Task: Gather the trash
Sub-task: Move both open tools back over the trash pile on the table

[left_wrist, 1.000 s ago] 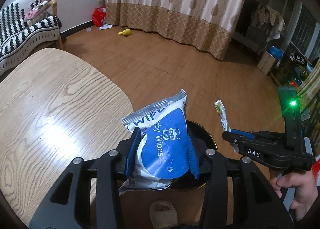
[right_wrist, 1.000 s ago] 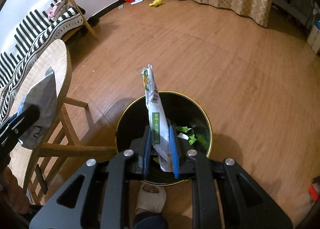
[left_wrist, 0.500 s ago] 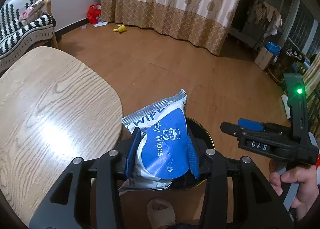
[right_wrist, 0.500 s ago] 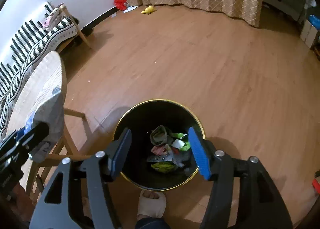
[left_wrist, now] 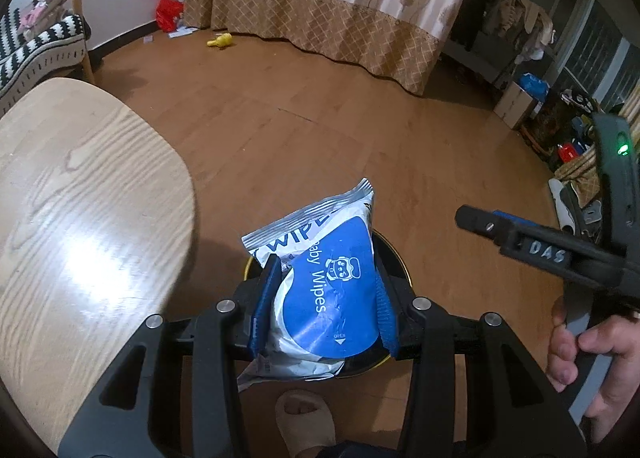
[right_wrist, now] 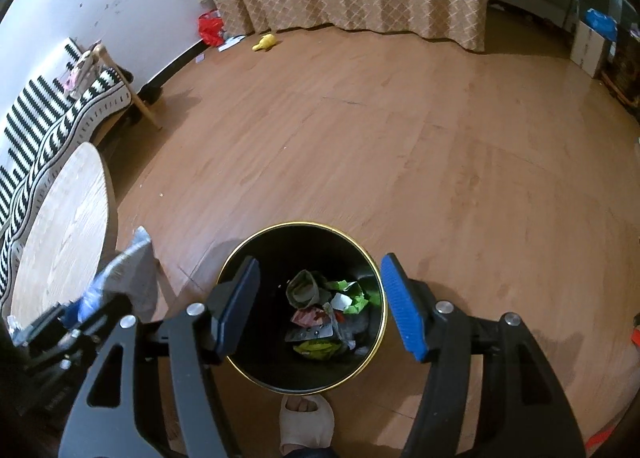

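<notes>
My left gripper (left_wrist: 326, 298) is shut on a blue and silver baby wipes packet (left_wrist: 320, 270) and holds it over the near rim of the black, gold-rimmed trash bin (left_wrist: 396, 258). My right gripper (right_wrist: 318, 306) is open and empty above the bin (right_wrist: 240, 362). Inside the bin lie several wrappers, among them a green one (right_wrist: 352, 294). The left gripper with the packet (right_wrist: 128, 270) shows blurred at the left of the right wrist view. The right gripper (left_wrist: 496, 224) shows at the right of the left wrist view, its jaws edge-on.
A light wooden table (left_wrist: 72, 210) stands left of the bin. A slippered foot (right_wrist: 306, 418) is just in front of the bin. A striped sofa (right_wrist: 52, 114), a red bag (right_wrist: 210, 28) and a yellow toy (right_wrist: 264, 42) lie far back. Clutter (left_wrist: 576, 162) fills the right.
My right gripper opened and let the green wrapper fall into the bin. My left gripper has carried the wipes packet rightward, off the table and towards the bin.
</notes>
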The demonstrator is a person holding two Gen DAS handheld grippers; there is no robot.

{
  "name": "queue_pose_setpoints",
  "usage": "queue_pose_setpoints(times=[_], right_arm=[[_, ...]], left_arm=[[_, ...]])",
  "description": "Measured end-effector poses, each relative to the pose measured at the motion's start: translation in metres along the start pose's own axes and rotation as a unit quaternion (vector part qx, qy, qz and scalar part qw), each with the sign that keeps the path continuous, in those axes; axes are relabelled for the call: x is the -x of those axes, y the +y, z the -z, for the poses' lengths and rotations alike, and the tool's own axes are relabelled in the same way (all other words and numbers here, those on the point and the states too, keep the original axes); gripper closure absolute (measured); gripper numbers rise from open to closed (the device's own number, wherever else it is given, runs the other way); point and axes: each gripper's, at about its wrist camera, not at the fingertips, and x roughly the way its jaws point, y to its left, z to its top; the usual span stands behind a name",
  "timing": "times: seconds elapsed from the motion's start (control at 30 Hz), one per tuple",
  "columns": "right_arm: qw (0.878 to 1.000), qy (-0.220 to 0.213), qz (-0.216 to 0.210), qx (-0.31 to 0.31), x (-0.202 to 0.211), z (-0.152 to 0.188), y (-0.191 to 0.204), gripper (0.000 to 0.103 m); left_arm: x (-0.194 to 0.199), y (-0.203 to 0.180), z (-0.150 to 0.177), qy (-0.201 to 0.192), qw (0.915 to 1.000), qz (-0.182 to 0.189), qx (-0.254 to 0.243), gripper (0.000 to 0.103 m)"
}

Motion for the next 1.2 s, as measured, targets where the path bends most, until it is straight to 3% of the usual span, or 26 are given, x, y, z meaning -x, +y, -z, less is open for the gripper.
queue_pose_setpoints(times=[0.13, 0.27, 0.4, 0.6, 0.7, 0.93, 1.07, 1.2], right_arm=[[1.0, -0.01, -0.002, -0.014, 0.004, -0.003, -0.005, 0.041], [1.0, -0.011, -0.002, -0.017, 0.004, -0.003, -0.007, 0.04], [1.0, -0.012, -0.002, -0.019, 0.004, -0.002, -0.008, 0.04], [1.0, -0.01, -0.012, -0.004, 0.006, -0.003, 0.007, 0.036], [1.0, -0.013, -0.02, 0.017, 0.01, -0.002, 0.029, 0.036], [0.991, -0.009, -0.077, 0.106, 0.017, 0.009, 0.144, 0.036], [0.977, -0.001, -0.119, 0.179, 0.025, 0.029, 0.237, 0.036], [0.957, 0.019, -0.166, 0.235, 0.032, 0.058, 0.321, 0.036]], left_arm=[[-0.013, -0.006, 0.0, 0.013, 0.9999, 0.01, -0.001, 0.056], [-0.017, -0.011, -0.001, 0.008, 0.9999, 0.007, -0.006, 0.033], [-0.014, -0.012, -0.002, 0.003, 1.0, 0.005, -0.005, 0.025], [0.018, 0.004, -0.001, -0.029, 0.9994, -0.017, 0.007, 0.012], [0.045, 0.025, 0.001, -0.044, 0.998, -0.041, 0.016, 0.012], [0.133, 0.113, 0.029, -0.085, 0.9851, -0.13, 0.073, 0.011], [0.185, 0.174, 0.057, -0.095, 0.9682, -0.197, 0.122, 0.011], [0.244, 0.239, 0.099, -0.114, 0.9434, -0.25, 0.186, 0.011]])
